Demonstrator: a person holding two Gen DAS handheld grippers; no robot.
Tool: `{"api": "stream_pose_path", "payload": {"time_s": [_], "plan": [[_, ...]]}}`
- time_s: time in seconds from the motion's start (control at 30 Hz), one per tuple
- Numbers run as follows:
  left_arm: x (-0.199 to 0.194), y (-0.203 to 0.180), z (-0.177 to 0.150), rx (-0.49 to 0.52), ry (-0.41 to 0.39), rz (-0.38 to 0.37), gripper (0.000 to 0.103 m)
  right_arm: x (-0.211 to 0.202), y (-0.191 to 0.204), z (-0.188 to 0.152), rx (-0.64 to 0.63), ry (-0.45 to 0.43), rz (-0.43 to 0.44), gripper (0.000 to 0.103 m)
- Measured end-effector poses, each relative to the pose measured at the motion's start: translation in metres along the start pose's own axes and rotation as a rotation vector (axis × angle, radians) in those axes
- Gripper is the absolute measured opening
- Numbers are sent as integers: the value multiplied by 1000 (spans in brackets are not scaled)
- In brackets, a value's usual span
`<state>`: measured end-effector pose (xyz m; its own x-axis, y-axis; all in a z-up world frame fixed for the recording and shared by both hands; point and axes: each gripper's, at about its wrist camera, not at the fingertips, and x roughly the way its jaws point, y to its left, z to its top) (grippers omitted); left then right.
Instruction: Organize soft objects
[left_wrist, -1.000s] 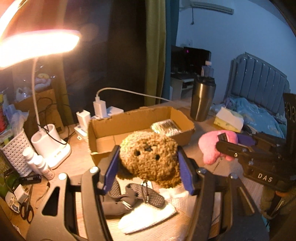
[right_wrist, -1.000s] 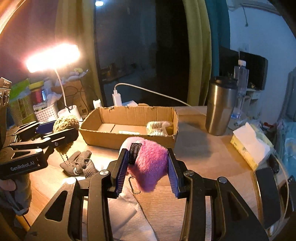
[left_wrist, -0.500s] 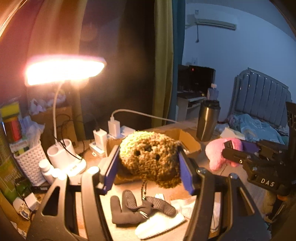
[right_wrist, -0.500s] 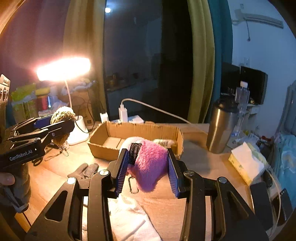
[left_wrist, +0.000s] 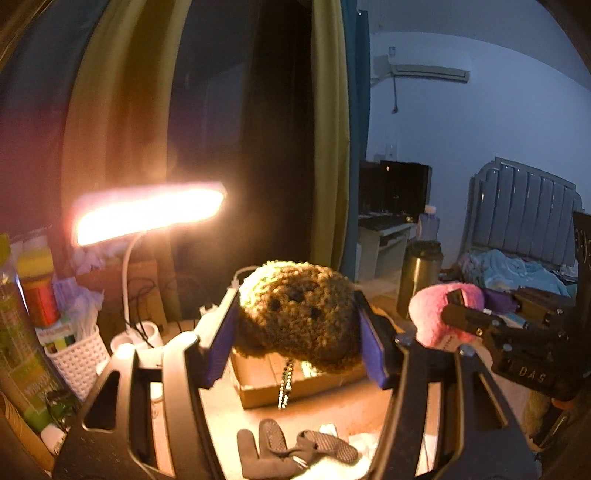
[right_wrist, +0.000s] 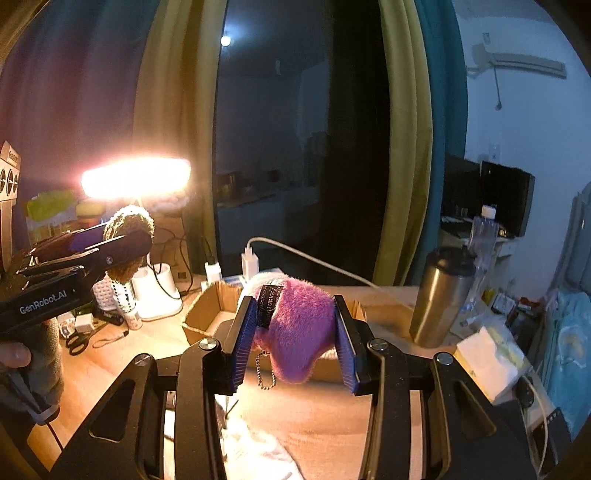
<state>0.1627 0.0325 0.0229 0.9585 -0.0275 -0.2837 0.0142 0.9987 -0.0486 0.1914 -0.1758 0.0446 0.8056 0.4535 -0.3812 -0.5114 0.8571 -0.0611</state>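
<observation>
A: Where is the brown toy?

B: The left claw (left_wrist: 295, 334) pinches the curly brown plush (left_wrist: 295, 310) between its blue pads, held in the air above the cardboard box (left_wrist: 295, 380). Its face looks toward the camera; its wider side runs left to right, and a bead chain (left_wrist: 284, 384) hangs straight down.

A: And the other?

B: The right claw (right_wrist: 295, 341) is pressed onto the pink plush (right_wrist: 299, 328), also lifted over the box. A black label (right_wrist: 269, 304) faces the camera, and its narrower end droops downward. Gloves (left_wrist: 291, 452) lie on the surface (right_wrist: 332, 417).
</observation>
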Motion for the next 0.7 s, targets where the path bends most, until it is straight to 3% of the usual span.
{"api": "stream_pose_path", "payload": {"time_s": [0.33, 0.7], "plan": [[3, 2, 24, 3, -64, 15, 60, 7, -4, 26, -22, -61, 8, 43], [26, 5, 26, -5, -54, 33, 60, 35, -9, 39, -33, -92, 39, 43]]}}
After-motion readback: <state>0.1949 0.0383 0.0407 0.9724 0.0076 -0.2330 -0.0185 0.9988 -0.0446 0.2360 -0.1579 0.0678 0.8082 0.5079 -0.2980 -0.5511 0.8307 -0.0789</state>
